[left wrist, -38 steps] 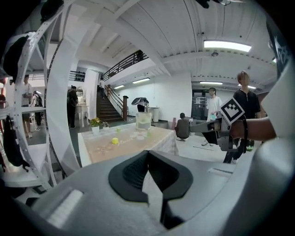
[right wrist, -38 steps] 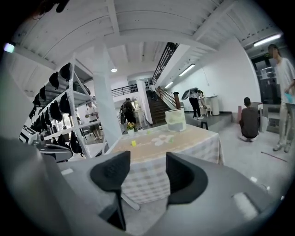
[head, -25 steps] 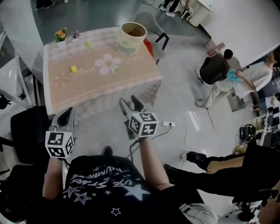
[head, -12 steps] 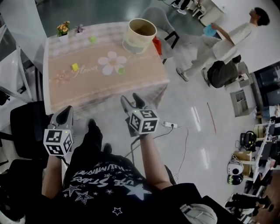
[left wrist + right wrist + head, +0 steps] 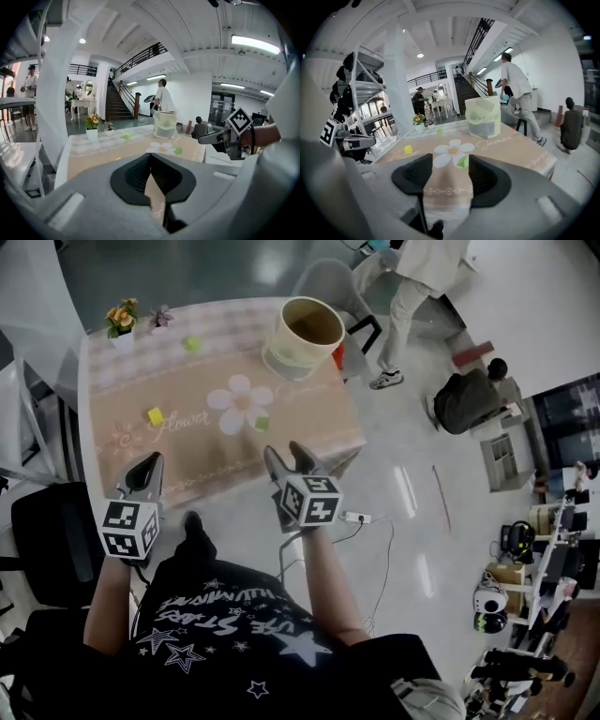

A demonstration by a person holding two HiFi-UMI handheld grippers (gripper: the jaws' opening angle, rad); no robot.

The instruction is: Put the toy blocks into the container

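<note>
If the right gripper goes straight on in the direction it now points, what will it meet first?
Most likely the pink tablecloth near its front edge: the right gripper, jaws open, points slightly down at it. The green block on the white flower lies just beyond. Depth is unclear.

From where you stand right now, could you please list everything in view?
table: one, pink flowered cloth, ahead of grippers
container: one, cream, table's far right corner
yellow block: one, left of printed flower
green blocks: two, one right of the flower, other near far edge
flower pots: two, far left corner
grey chair: one, behind container
bystanders: two, floor at right, one walking, one crouching
left gripper: one, grey, shut, empty
right gripper: one, grey, open, empty
</note>
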